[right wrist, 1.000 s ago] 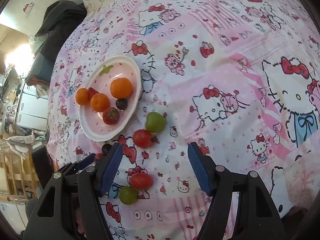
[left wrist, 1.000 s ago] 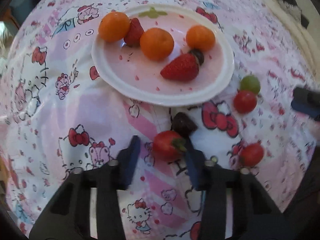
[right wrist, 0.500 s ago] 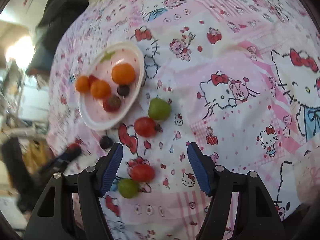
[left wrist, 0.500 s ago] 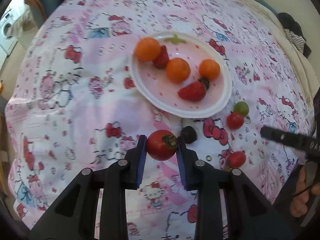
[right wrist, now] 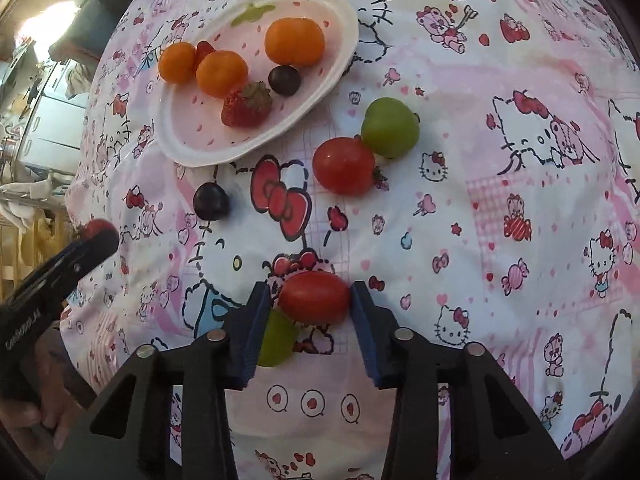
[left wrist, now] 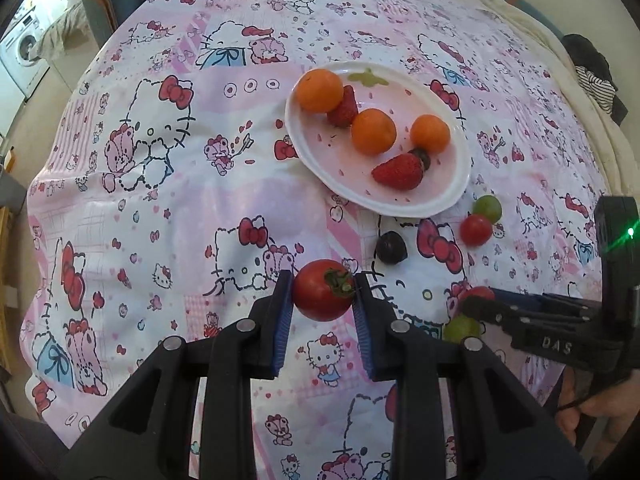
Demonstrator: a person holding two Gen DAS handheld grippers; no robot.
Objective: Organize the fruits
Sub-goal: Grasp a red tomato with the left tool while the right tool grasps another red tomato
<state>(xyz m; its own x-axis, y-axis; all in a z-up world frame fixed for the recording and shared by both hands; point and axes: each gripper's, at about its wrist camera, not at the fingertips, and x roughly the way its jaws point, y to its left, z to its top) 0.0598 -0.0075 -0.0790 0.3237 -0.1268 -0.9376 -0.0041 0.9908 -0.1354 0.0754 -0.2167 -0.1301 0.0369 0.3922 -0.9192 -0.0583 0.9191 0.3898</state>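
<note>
My left gripper is shut on a red tomato and holds it above the cloth, short of the white plate. The plate holds three oranges, two strawberries and a dark grape. My right gripper is low over the cloth, its jaws on either side of a second red tomato that lies on the cloth; small gaps show at both pads. A green grape lies by its left finger. Another tomato, a green fruit and a dark grape lie loose near the plate.
The surface is a bed or table under a pink Hello Kitty cloth. The right gripper also shows in the left wrist view, and the left gripper in the right wrist view. A washing machine stands far left.
My left gripper closed on the tomato and lifted it off the cloth. My right gripper moved down and forward, and its jaws narrowed around the second tomato.
</note>
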